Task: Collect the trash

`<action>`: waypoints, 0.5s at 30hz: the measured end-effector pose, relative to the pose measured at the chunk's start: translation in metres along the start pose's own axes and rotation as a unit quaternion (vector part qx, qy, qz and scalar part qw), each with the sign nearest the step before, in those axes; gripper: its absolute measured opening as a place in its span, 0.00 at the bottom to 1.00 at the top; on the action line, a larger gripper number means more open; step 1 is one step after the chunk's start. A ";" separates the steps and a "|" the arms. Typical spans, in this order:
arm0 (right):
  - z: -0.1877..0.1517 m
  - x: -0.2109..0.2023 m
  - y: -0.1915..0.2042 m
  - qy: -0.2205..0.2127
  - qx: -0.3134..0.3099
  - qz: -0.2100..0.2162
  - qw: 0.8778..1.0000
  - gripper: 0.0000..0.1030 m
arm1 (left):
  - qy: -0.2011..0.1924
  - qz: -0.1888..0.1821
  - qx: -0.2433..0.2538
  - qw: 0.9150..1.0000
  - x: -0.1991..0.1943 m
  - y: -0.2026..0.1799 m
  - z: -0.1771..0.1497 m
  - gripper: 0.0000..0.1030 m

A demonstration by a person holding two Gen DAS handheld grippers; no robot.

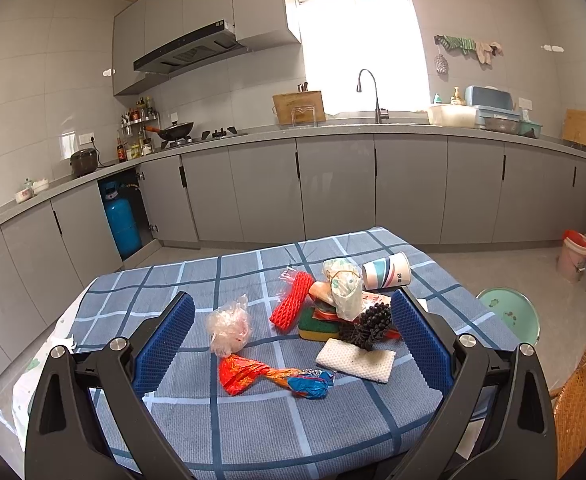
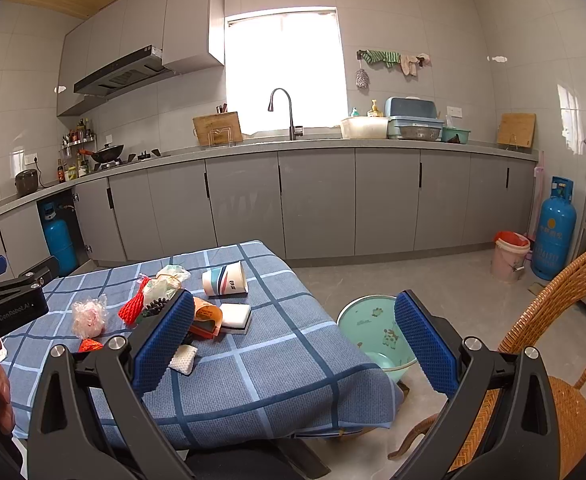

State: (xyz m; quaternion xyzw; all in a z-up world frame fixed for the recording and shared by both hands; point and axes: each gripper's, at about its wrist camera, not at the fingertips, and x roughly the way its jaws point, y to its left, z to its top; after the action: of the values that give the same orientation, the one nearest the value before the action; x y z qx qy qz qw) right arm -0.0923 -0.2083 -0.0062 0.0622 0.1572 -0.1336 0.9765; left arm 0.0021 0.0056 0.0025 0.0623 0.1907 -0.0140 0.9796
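Trash lies on a blue checked tablecloth (image 1: 253, 432): a crumpled clear plastic bag (image 1: 229, 328), a red-and-blue foil wrapper (image 1: 269, 376), a red foam net (image 1: 293, 306), a green-yellow sponge (image 1: 317, 326), a white mesh pad (image 1: 355, 360), a black spiky piece (image 1: 371, 324), a knotted plastic bag (image 1: 343, 286) and a tipped paper cup (image 1: 387, 271). My left gripper (image 1: 293, 334) is open and empty above the pile. My right gripper (image 2: 293, 336) is open and empty over the table's right edge. A green bin (image 2: 369, 328) stands on the floor by the table.
A wicker chair (image 2: 553, 360) stands right of the table. A pink bucket (image 2: 511, 256) and a blue gas cylinder (image 2: 553, 232) stand by the far cabinets. Grey kitchen cabinets (image 2: 317, 204) and a counter with a sink run along the back wall.
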 end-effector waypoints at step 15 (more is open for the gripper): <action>0.001 0.002 0.001 0.000 0.000 -0.001 1.000 0.96 | -0.006 0.002 -0.001 1.000 -0.008 0.000 0.006 0.94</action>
State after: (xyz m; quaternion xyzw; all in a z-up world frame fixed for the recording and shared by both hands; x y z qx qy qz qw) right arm -0.0897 -0.2078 -0.0062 0.0620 0.1570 -0.1351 0.9764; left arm -0.0026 0.0046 0.0109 0.0612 0.1849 -0.0124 0.9808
